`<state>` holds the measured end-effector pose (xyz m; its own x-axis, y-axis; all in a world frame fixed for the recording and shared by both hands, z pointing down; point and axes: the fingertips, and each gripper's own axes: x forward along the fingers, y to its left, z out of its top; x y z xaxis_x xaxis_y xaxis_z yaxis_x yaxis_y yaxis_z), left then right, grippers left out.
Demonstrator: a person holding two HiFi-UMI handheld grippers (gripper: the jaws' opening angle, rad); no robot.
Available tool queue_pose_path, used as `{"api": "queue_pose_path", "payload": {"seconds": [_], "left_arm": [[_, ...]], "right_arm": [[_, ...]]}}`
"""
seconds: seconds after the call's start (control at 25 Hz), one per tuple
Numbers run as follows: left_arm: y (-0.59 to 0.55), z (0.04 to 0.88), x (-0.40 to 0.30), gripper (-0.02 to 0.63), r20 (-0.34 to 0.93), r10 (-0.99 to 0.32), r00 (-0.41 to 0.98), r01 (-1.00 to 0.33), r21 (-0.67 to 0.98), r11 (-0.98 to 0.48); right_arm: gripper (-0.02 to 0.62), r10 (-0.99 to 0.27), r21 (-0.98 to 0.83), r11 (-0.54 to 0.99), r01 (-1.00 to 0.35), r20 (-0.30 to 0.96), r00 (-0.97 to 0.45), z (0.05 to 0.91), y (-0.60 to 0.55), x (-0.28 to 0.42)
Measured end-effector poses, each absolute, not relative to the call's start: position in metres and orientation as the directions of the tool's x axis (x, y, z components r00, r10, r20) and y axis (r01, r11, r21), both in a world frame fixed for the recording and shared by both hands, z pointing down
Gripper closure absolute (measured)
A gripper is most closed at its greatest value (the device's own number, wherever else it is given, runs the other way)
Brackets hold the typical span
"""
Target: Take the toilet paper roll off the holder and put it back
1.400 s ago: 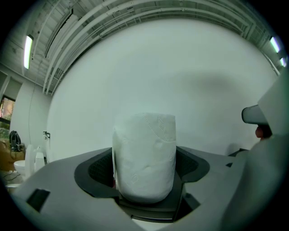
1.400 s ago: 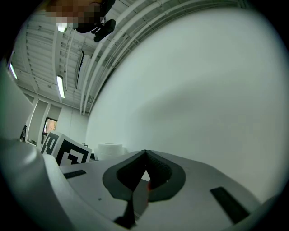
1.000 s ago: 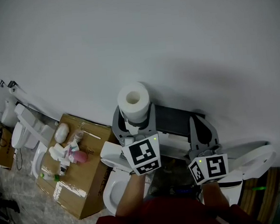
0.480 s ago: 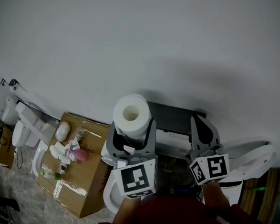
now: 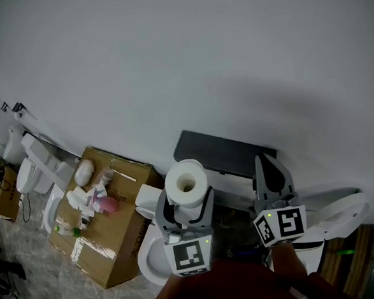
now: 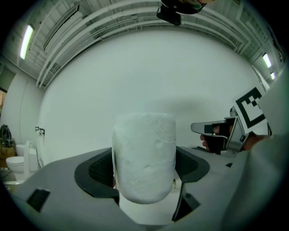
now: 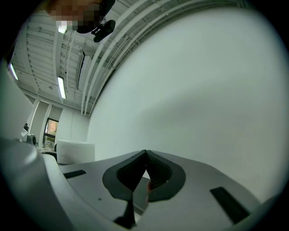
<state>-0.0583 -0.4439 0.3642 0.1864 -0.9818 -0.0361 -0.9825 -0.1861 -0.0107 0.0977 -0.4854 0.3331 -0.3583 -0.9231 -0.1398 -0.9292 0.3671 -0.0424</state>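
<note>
Left gripper (image 5: 186,209) clamps the roll (image 5: 186,183), clear of the holder (image 5: 225,153); right gripper (image 5: 269,170) is closed, empty. Soft paper could crush or slip if squeezed unevenly.

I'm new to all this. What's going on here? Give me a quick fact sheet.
Left tongs: shut on the toilet paper roll, held upright
Right tongs: shut, empty
Holder: dark, on the wall, no roll on it
Nearby: cardboard box with small items on top, left of the tongs
</note>
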Motion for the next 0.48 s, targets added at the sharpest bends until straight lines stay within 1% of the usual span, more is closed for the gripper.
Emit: {"api": "queue_pose_path", "payload": {"seconds": [0.48], "left_arm": [[-0.4443,0.3659,-0.0586,0.183,-0.035,-0.985,0.169,-0.986,-0.008,-0.169]], "right_arm": [[0.586,-0.922,-0.041,0.372,-0.927,-0.131,-0.365,0.3357,-0.4843,0.0956]]}}
